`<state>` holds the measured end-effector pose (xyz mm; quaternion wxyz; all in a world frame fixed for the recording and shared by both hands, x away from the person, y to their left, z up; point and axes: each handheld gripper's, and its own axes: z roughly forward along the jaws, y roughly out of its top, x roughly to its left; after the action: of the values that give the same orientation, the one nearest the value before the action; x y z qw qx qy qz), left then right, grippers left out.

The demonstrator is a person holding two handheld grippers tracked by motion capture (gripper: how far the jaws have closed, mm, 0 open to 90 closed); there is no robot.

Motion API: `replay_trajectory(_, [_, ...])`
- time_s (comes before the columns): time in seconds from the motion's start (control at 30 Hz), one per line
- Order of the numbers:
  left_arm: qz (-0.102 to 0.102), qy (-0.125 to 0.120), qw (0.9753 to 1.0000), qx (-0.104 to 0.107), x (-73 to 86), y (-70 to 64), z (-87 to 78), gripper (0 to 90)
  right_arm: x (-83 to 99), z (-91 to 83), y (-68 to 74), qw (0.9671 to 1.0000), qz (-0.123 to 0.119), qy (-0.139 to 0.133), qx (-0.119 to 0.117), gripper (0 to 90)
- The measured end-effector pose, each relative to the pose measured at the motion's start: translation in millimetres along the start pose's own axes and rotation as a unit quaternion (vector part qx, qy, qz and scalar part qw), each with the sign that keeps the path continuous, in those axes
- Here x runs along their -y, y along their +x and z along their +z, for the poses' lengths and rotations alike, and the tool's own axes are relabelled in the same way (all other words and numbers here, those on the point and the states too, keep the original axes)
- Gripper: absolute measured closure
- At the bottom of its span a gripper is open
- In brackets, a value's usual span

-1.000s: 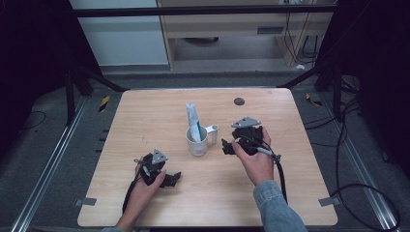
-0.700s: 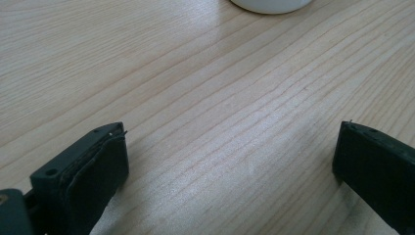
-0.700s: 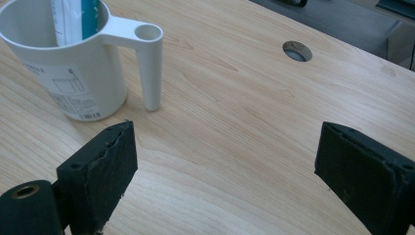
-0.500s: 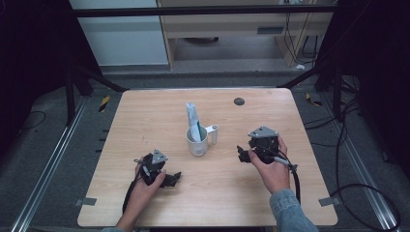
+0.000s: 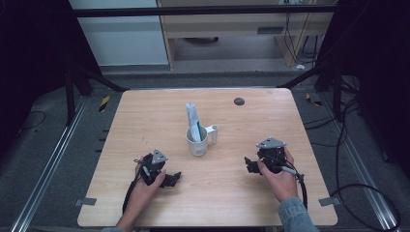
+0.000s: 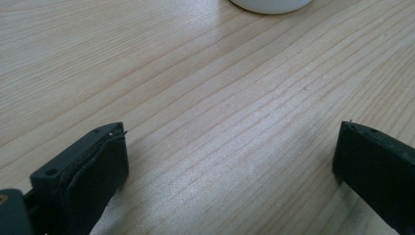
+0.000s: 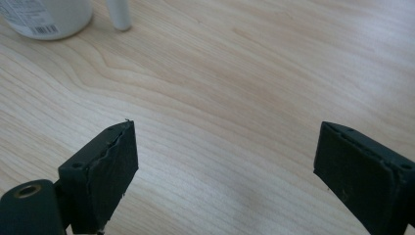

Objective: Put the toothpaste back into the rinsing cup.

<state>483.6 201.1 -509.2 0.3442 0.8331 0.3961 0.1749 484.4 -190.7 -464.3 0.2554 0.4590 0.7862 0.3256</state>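
Right gripper point(image 5: 250, 165) has pulled back from the white ceramic mug point(image 5: 197, 143) over the last second: a second ago it sat just beside the mug's handle, half a second ago it was partway out, and now it rests low on the light wooden table point(image 5: 145, 111), well off to the mug's right and nearer the person's edge. Jaws stand wide apart with nothing between them, clear in the right gripper view point(image 7: 225, 161), where bare wood grain fills the gap and the mug's labelled base point(image 7: 46, 17) and handle foot sit up at the far left.

Left gripper point(image 5: 170, 179) has not shifted; it lies to the mug's lower left, near the front edge. Its jaws are also spread and empty in the left gripper view point(image 6: 230, 161), with the mug's base point(image 6: 270, 5) just at the top.

White-and-green toothpaste tube point(image 5: 193, 122) stands upright inside the mug, leaning slightly, most of it sticking up above the rim. The mug sits near the table's middle, handle pointing to its right. A small dark round disc point(image 5: 239, 101) lies beyond the mug toward the far edge.

Judgement: the retreat with empty jaws reads as a release after placing, so the tube-in-mug work looks done and both hands are parked.
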Motion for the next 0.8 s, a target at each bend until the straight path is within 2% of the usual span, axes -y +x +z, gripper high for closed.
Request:
replay_trajectory(0.23, [0.0, 0.0, 1.0, 0.0, 0.0, 0.0, 0.0, 0.0, 17.1, 9.2, -14.1, 0.9997, 0.024, 0.003, 0.003, 9.5])
replay_trajectory(0.37, [0.0, 0.0, 1.0, 0.0, 0.0, 0.1, 0.0, 0.0, 23.9, 15.8, -24.7, 0.9989, 0.046, 0.005, 0.01, 9.6])
replay_trajectory(0.43, [0.0, 0.0, 1.0, 0.0, 0.0, 0.1, 0.0, 0.0, 26.4, 21.0, -30.9, 0.9978, 0.065, 0.002, 0.011, 9.7])
replay_trajectory(0.63, [0.001, 0.0, 1.0, 0.0, -0.2, 0.2, 0.1, 0.0, 28.7, 32.0, -37.4, 0.9967, 0.08, -0.001, 0.017, 9.7])
replay_trajectory(0.8, [0.001, 0.0, 1.0, 0.001, -0.2, 0.3, 0.2, 0.0, 30.0, 40.0, -38.6, 0.9966, 0.08, 0.001, 0.02, 9.6])
